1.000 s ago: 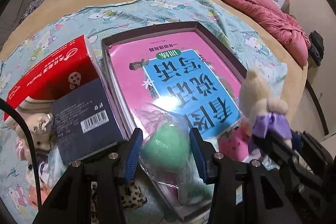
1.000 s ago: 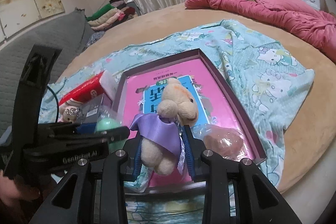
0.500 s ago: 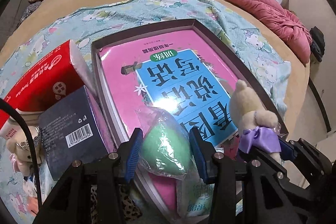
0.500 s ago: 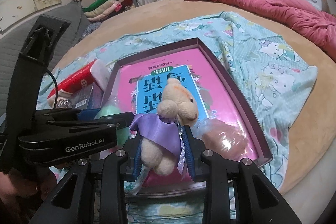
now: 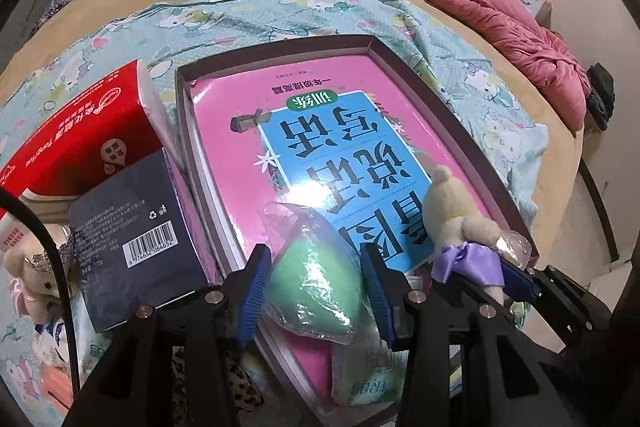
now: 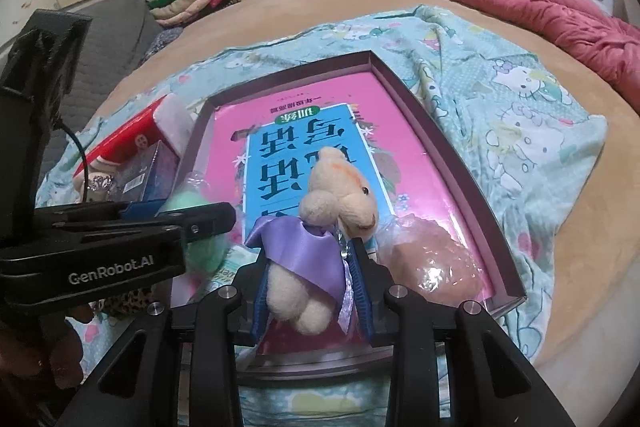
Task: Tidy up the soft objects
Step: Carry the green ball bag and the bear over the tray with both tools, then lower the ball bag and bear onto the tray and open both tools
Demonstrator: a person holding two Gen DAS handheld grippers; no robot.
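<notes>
**Two soft toys carried over the tray**

Bedroom with a round bed: a cartoon-print sheet (image 6: 520,115) is spread on it, and on the sheet lies a shallow tray (image 6: 452,147) with a pink book (image 6: 408,131) flat inside. The book makes a floor for the tray, so it seems that the soft things are being collected on top of it. One wrapped pinkish lump (image 6: 432,259) already lies in the near right corner of the tray.

The left gripper (image 5: 316,287) pinches a green sponge (image 5: 316,279) in clear wrapping; both blue pads press its sides, and the sponge hangs over the near edge of the tray. The right gripper (image 6: 312,291) is closed on a small plush bear (image 6: 320,227) with a purple ribbon. The pads hold the body low, and the head stands free above the fingertips, over the book, just beside the pinkish lump. Probably it is held by the body because this part squeezes without slipping.

Left of the tray stand a red carton (image 5: 76,143) and a dark box (image 5: 132,247), touching each other. Another small bear (image 5: 28,267) lies beside them, outside the tray; it is partly hidden, so I cannot tell how it rests.
</notes>
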